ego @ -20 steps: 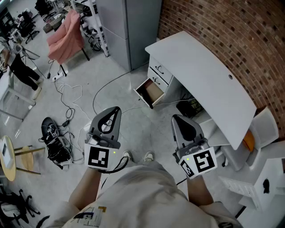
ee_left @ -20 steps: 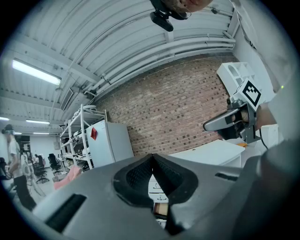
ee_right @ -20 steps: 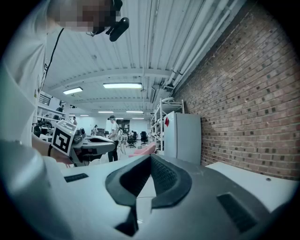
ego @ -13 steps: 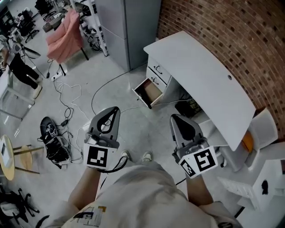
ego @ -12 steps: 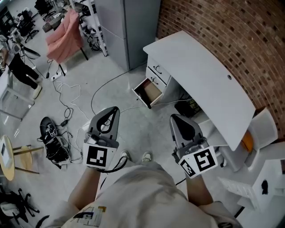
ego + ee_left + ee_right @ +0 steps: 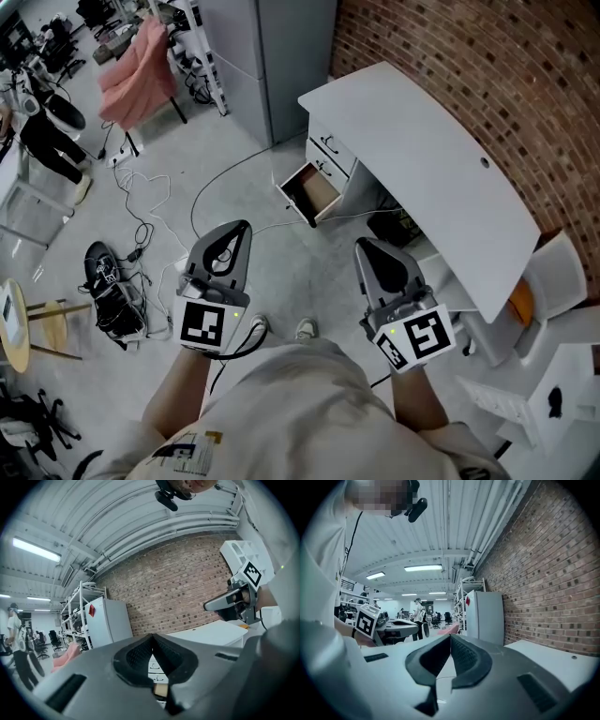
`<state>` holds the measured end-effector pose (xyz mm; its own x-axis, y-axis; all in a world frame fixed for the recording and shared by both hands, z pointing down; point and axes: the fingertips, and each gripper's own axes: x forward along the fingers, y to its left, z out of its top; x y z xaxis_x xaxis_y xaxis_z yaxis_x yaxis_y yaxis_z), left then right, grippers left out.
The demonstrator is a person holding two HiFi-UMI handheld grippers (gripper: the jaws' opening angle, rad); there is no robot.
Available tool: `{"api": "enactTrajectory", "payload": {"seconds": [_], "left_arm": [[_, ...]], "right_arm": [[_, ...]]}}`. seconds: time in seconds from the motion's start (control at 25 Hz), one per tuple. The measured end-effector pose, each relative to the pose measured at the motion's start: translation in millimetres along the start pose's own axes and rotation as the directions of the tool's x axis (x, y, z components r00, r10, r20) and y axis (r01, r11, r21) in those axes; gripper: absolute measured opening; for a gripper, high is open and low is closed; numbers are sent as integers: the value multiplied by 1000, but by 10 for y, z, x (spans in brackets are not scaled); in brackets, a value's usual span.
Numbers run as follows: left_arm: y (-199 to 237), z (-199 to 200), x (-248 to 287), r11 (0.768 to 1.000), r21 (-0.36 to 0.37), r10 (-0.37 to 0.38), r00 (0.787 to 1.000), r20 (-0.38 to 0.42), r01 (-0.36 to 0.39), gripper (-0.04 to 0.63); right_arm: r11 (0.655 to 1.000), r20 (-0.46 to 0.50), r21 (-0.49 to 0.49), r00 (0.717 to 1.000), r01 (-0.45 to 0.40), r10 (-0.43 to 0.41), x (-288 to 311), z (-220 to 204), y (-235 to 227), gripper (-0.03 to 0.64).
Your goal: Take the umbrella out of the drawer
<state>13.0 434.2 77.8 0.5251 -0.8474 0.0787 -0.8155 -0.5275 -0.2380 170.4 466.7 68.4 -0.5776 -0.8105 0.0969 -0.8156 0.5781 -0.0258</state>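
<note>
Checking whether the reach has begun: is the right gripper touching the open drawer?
Apart. The head view shows the right gripper held near the person, a stretch of floor between it and the open drawer.

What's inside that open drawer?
Only the drawer's bare brown bottom shows. No umbrella is visible, but the drawer's back part is covered by the desk.

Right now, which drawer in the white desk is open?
The lowest drawer, pulled out with its brown inside showing. The two drawers above it are shut, flat against the desk, with only their handles showing.
</note>
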Motion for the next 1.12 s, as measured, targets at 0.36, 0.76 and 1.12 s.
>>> {"api": "enactTrajectory", "payload": {"seconds": [0.36,0.76,1.12], "left_arm": [[-221,57,196,999,44,-16,999,-30,17,9],[-24,-118,445,1000,22,8,1000,-24,-7,9],[395,-454,975,1000,-5,-20,999,-34,19,8]], "right_arm": [[1000,67,-25,998,19,-18,1,57,-278,6],[998,81,-59,997,25,-20,411,78,-441,6],[987,98,-121,991,102,-90,1241,116,-608,8]]}}
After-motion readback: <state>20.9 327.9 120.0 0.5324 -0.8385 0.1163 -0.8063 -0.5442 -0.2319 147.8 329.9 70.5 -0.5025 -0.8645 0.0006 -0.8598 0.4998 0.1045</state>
